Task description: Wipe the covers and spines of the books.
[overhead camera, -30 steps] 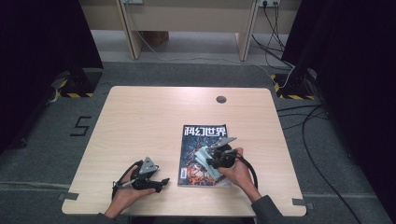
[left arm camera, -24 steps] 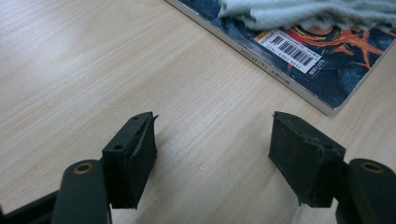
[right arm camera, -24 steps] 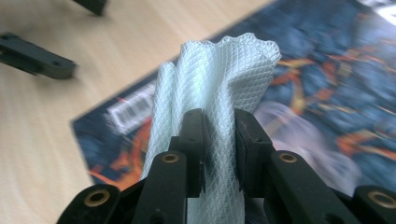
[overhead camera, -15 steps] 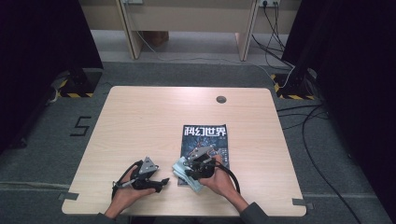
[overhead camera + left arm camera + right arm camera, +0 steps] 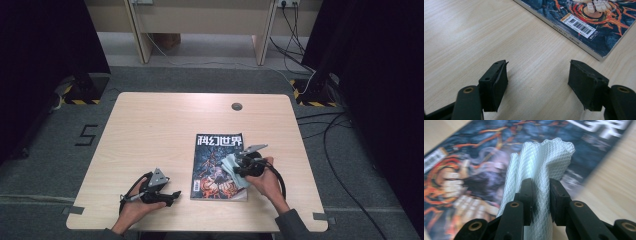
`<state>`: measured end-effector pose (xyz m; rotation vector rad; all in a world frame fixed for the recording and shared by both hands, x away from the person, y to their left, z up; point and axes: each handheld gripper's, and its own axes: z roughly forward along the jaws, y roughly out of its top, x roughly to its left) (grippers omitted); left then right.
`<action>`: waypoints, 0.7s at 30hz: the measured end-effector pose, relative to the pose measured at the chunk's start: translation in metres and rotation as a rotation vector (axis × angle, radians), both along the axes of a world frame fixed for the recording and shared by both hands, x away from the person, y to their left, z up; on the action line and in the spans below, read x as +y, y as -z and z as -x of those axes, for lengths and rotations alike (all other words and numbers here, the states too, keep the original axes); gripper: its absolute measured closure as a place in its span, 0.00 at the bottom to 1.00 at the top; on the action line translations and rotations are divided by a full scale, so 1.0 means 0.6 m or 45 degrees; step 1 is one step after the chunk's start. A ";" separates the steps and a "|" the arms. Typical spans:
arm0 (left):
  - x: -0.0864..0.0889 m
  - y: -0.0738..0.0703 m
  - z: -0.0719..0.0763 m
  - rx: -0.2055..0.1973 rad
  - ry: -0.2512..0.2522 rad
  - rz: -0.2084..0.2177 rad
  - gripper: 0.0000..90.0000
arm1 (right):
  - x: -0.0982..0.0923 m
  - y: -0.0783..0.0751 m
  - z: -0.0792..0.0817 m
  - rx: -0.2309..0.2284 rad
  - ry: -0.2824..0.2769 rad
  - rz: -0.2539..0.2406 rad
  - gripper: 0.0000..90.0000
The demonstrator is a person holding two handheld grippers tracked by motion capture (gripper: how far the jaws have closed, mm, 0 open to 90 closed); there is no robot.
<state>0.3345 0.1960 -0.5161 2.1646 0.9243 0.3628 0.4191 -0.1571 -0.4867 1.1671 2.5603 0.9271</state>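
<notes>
even soft light; right gripper view blurred.

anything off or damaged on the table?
Nothing stands out. The magazine lies flat and square on the table, cover intact, with only slight wear at one corner seen in the left gripper view. The right gripper pinches a bunched white cloth over the cover; the left gripper rests open beside it.

Pale mint cloth (image 5: 541, 170) with a diamond-grid weave; magazine (image 5: 215, 170) cover dark blue, streaked orange; light woodgrain counter (image 5: 165, 130).
</notes>
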 end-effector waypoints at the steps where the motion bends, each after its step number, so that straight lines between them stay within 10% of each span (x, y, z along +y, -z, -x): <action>1: 0.000 0.000 0.000 0.000 0.000 0.000 0.34 | 0.000 0.000 0.000 0.000 0.000 0.000 0.83; 11: -0.001 0.000 -0.001 0.000 -0.001 -0.001 0.33 | -0.017 -0.001 -0.006 -0.022 0.043 0.023 0.84; 21: -0.002 0.001 -0.002 -0.001 -0.005 0.006 0.33 | 0.088 0.001 0.019 -0.029 -0.168 0.029 0.84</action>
